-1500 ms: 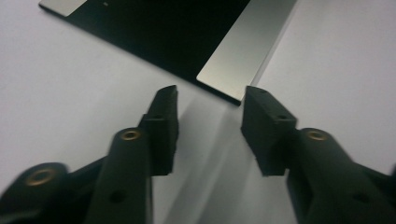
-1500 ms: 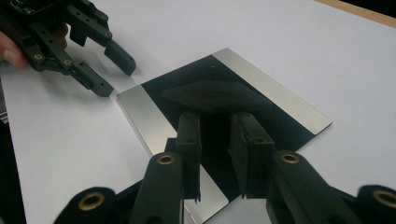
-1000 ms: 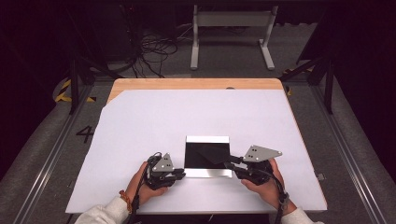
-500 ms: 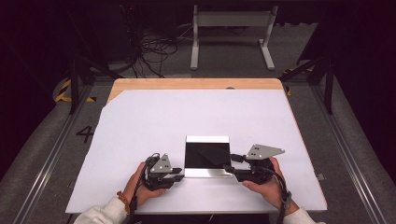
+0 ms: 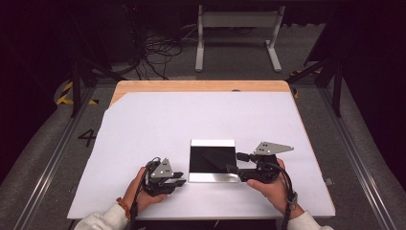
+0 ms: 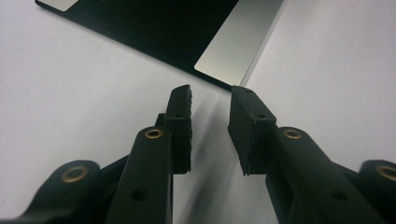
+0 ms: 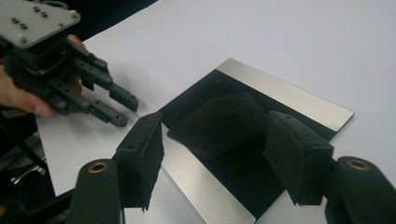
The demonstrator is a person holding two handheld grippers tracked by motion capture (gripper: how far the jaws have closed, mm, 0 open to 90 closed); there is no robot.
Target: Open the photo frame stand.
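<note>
A flat, glossy black square panel (image 5: 213, 158) with silver strips along its near and far edges lies on the white sheet at the table's front middle. My left gripper (image 5: 181, 178) rests on the sheet just left of the panel's near left corner. It is open by a narrow gap with nothing in it, and in the left gripper view that corner of the panel (image 6: 154, 23) lies just ahead of the left gripper (image 6: 210, 93). My right gripper (image 5: 233, 162) is open wide at the panel's right edge. In the right gripper view the right gripper (image 7: 215, 128) straddles the panel (image 7: 247, 163), which mirrors one pad. The left gripper (image 7: 119, 105) shows beyond.
The white sheet (image 5: 167, 124) covers most of a wooden table (image 5: 201, 86) and has bare room behind and beside the panel. Beyond the table are a dark floor with cables (image 5: 160, 48) and a white metal stand (image 5: 237, 28).
My right gripper has edged left and forward, so its jaws now reach over the panel's right edge. The left gripper has hardly moved. The panel lies where it was.
</note>
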